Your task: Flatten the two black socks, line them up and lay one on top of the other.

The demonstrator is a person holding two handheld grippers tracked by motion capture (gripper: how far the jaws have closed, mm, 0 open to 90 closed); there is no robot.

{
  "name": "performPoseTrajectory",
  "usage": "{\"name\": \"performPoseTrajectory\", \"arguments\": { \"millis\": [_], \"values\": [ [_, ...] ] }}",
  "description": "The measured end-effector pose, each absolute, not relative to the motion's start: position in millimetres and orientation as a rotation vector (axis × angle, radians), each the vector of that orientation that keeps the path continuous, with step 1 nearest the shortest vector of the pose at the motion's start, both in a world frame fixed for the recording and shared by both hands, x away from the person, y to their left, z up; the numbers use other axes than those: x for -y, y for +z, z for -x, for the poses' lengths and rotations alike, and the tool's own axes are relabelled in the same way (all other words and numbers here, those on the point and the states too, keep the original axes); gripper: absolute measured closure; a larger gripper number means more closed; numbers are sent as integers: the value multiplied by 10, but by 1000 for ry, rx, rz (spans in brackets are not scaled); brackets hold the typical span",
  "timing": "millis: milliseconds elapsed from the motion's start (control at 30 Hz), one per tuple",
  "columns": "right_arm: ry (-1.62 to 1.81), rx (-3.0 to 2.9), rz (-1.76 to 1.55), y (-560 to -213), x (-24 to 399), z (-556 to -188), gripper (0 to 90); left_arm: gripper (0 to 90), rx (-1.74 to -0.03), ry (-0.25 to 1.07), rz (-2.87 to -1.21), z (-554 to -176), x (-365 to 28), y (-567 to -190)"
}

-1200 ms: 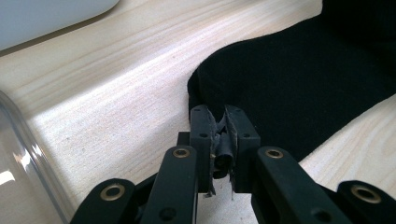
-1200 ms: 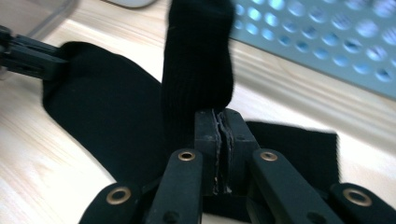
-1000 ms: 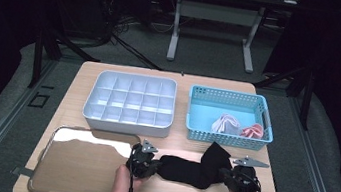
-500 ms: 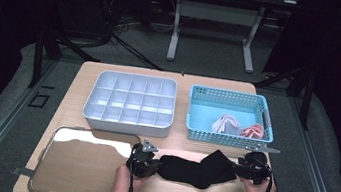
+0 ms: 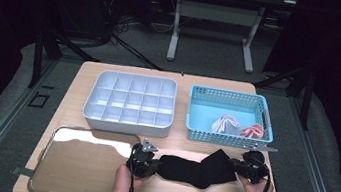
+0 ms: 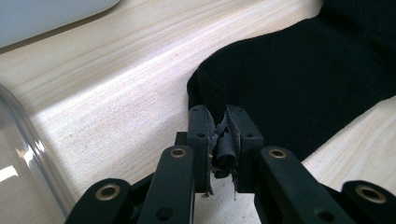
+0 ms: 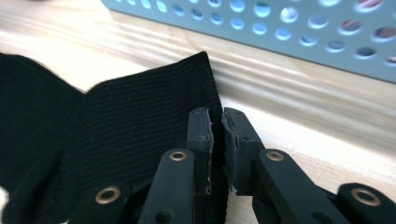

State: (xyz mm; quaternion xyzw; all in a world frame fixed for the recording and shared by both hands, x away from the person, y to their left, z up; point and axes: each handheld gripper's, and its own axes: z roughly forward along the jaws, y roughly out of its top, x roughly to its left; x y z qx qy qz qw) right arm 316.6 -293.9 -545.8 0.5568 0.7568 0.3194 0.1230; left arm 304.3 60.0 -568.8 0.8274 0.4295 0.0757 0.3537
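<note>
A black sock (image 5: 198, 168) lies flat on the wooden table near its front edge, stretched between my two grippers. My left gripper (image 5: 154, 164) is at the sock's left end; the left gripper view shows it (image 6: 219, 135) shut on a bunched bit of the sock (image 6: 289, 88). My right gripper (image 5: 236, 167) is at the right end. Its jaws have just been closing, and in the right gripper view it (image 7: 218, 140) pinches the edge of the sock's ribbed cuff (image 7: 140, 130).
A white compartment box (image 5: 129, 103) stands behind the sock on the left. A blue perforated basket (image 5: 230, 102) with a white and a pink cloth stands on the right, its wall (image 7: 280, 28) close to my right gripper. A clear tray (image 5: 77, 169) sits front left.
My right gripper has shifted to the right and a little farther back, and the sock now lies longer and flatter. The left gripper has kept still.
</note>
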Motion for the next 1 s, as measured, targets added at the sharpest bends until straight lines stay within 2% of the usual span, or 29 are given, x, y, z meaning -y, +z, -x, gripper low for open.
{"name": "performPoseTrajectory", "arguments": {
  "millis": [200,533,900,1000],
  "values": [
    [916,-2164,-1594,-5309,2925,-3029,805,811,-1114,200,-2140,-3041,-593,-5688],
    [887,-2163,-1610,-5272,2918,-2850,811,812,-1117,203,-2135,-3038,-593,-5691],
    [850,-2154,-1667,-5584,2985,-2806,802,808,-1118,199,-2131,-3033,-592,-5691],
    [849,-2156,-1665,-5573,3002,-2815,751,786,-1106,202,-2132,-3035,-598,-5683]
  ]
}}
